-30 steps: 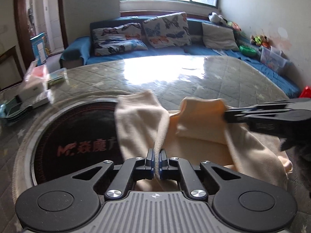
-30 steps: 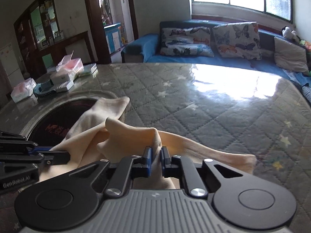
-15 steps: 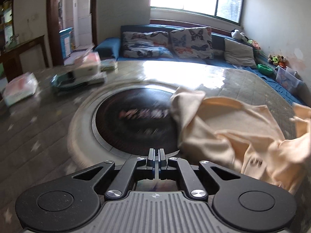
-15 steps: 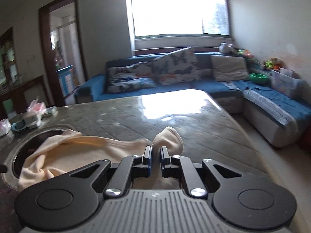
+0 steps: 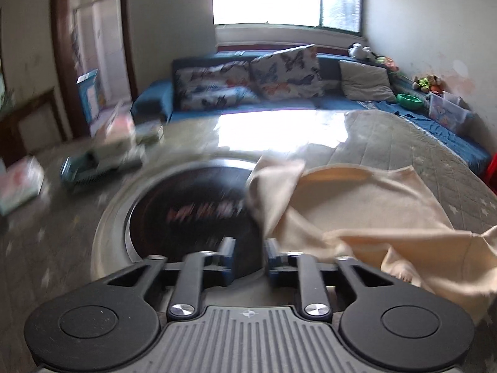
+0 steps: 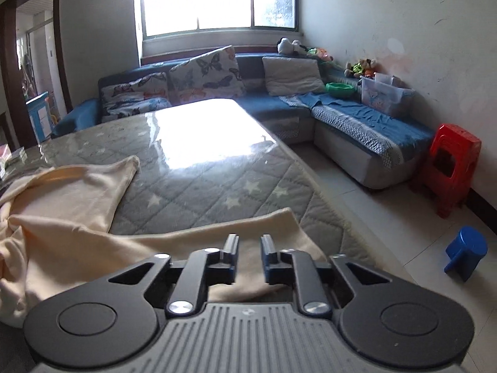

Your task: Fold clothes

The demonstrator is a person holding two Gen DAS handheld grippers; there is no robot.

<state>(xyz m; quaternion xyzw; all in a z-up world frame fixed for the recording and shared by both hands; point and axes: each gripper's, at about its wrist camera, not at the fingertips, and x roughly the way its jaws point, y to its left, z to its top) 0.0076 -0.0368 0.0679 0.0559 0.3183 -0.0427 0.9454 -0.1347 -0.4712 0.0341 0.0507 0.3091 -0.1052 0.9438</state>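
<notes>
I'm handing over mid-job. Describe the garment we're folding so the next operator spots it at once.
Start at the large grey quilted table with white stars, in front of the blue sofa. Spread on its near side lies the cream shirt, one edge overlapping the dark round inset in the tabletop. It is the only cloth on the table, plain and pale, crumpled, with both claws open just above it.

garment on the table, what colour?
Pale cream, plain with no print, on the garment. Shows best in the right wrist view.
</notes>
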